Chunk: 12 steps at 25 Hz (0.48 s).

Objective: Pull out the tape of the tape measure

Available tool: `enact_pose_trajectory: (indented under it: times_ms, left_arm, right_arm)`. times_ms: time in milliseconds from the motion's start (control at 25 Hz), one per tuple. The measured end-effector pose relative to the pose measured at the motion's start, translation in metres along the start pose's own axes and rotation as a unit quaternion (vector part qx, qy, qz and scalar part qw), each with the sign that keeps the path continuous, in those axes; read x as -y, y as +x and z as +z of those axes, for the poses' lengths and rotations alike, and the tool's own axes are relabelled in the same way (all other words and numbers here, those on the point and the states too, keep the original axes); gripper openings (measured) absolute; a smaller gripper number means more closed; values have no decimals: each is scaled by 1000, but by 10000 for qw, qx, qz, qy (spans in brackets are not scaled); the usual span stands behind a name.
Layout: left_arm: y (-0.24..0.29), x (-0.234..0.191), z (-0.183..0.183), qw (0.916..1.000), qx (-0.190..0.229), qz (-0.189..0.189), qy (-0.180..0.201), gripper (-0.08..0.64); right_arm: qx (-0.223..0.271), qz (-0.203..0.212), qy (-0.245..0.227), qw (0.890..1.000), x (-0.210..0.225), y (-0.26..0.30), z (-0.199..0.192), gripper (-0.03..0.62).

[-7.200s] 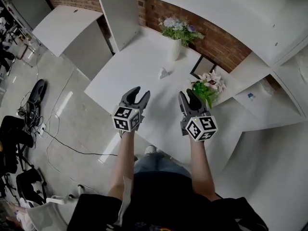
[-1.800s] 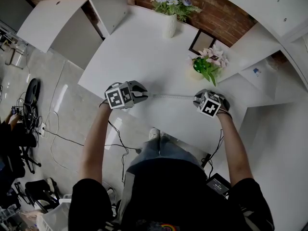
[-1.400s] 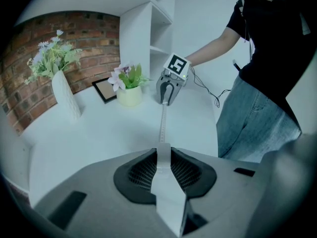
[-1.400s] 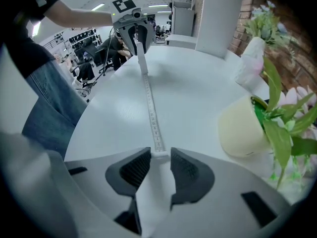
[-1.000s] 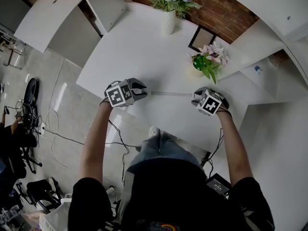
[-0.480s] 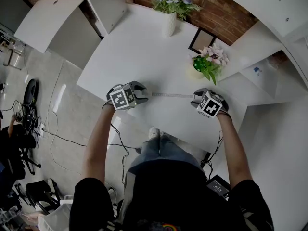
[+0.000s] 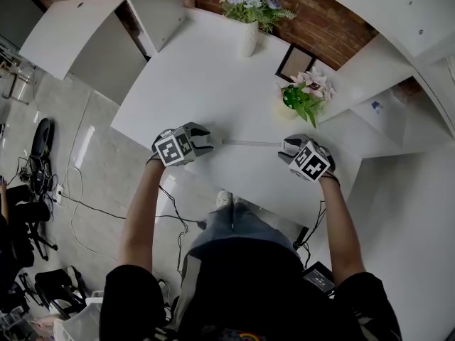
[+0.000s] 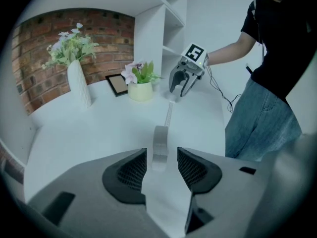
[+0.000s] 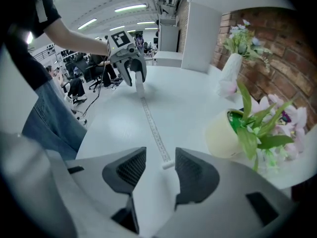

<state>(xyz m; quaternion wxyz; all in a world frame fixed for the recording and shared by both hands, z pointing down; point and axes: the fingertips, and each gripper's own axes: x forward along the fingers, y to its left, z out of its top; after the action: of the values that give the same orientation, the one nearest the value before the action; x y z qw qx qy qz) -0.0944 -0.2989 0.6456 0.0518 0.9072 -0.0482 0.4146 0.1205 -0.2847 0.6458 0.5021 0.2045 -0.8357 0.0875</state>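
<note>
A small pale tape measure case (image 8: 159, 144) stands on the white table (image 7: 185, 84), with its tape (image 7: 250, 143) drawn out flat toward the right. My left gripper (image 7: 205, 141) is open; its jaws have just been opening, and the case sits between the fingertips untouched. The tape's end hook (image 9: 168, 164) lies on the table between the jaws of my right gripper (image 7: 286, 148), which is open and hovers just above it. In the right gripper view the tape (image 9: 151, 123) runs straight to the left gripper (image 9: 133, 78).
At the table's back stand a white vase of flowers (image 7: 249, 38), a potted plant (image 7: 298, 98) and a picture frame (image 7: 295, 64). White shelves rise to the right. The table's near edge runs just below both grippers, by the person's legs.
The left jaws have spread apart and let go of the case. The right gripper has lifted slightly off the tape end. The tape still lies stretched on the table.
</note>
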Motion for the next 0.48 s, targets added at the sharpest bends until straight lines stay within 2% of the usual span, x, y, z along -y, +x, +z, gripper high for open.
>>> enact_pose_trajectory:
  times_ms: [120,200,240,280,360,480]
  left_arm:
    - [-25,2,-5,9980,303,401,-393,170]
    - [-52,1,-6,9907,714,878,-758,170]
    - [-69,-2,-5,9839,968,1168,-945,170]
    - [-86,-6,-3,9747,1241,1476,-1133,170]
    - [-122,-20,6,9484,1857,2118,-1458,169]
    - [-177,-41,28,8950,2771,3040,-1728,116]
  right_arm:
    - [619,-266,438,9968,4,-14,15,178]
    - [1215,-463,813,9882,10,-30,32,176]
    - [1538,-574,993,9814,14,-39,41,169]
    - [1868,-692,1161,9731,19,-49,50,155]
    - [2515,-946,1447,9523,33,-70,68,124]
    - [3418,-1369,1810,9120,52,-107,92,76]
